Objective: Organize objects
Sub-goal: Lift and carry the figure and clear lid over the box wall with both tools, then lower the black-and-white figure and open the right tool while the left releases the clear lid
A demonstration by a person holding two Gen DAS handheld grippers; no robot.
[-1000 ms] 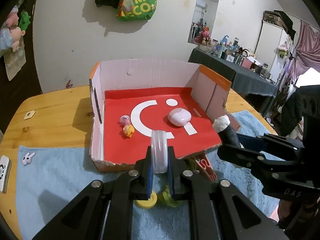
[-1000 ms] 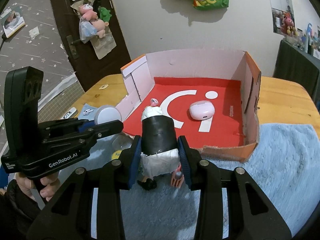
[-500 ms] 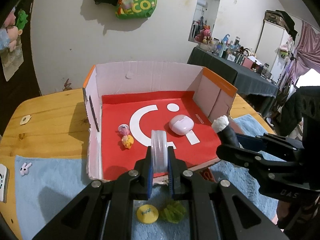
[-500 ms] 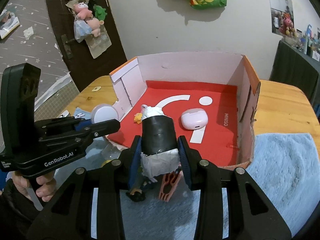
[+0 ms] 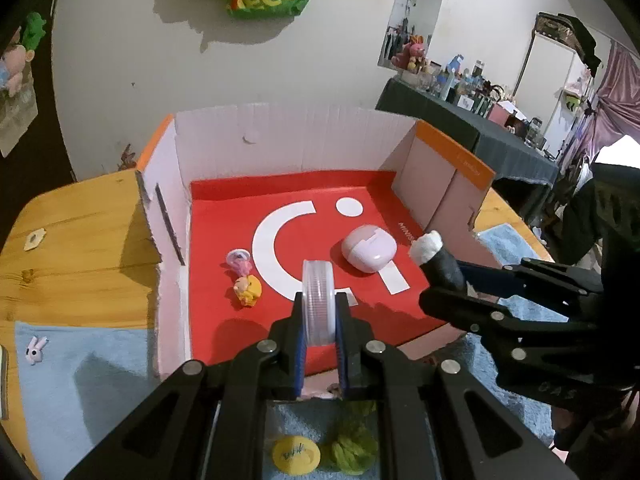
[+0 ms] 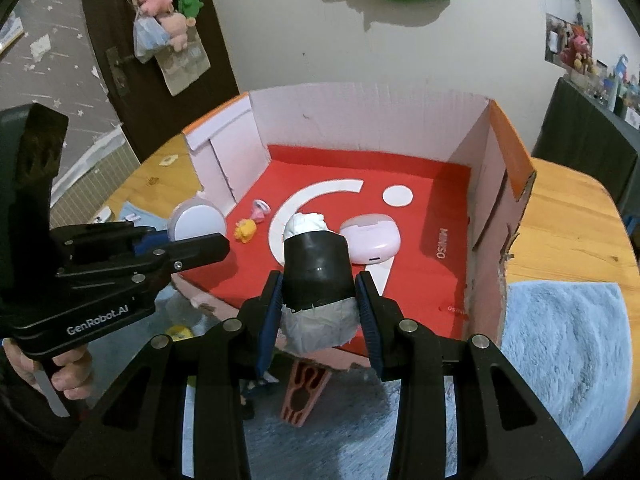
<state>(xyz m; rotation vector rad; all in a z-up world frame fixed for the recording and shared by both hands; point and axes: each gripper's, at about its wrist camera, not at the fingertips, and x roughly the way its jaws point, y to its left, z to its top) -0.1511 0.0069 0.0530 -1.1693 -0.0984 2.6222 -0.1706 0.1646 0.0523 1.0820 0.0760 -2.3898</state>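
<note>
The left tool point(image 5: 320, 320) is squeezing a clear round case point(image 5: 317, 300) over the front edge of the cardboard box point(image 5: 280, 140). To its right, the right tool point(image 6: 320, 312) is gripping a black-and-white wrapped roll point(image 6: 318, 268) over that same box edge.

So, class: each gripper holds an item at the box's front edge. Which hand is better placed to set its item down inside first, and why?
Left, narrowly. The left gripper holds the clear round case over bare red floor of the box. The right gripper's black-and-white wrapped roll hangs in front of the pink earbud case.
</note>
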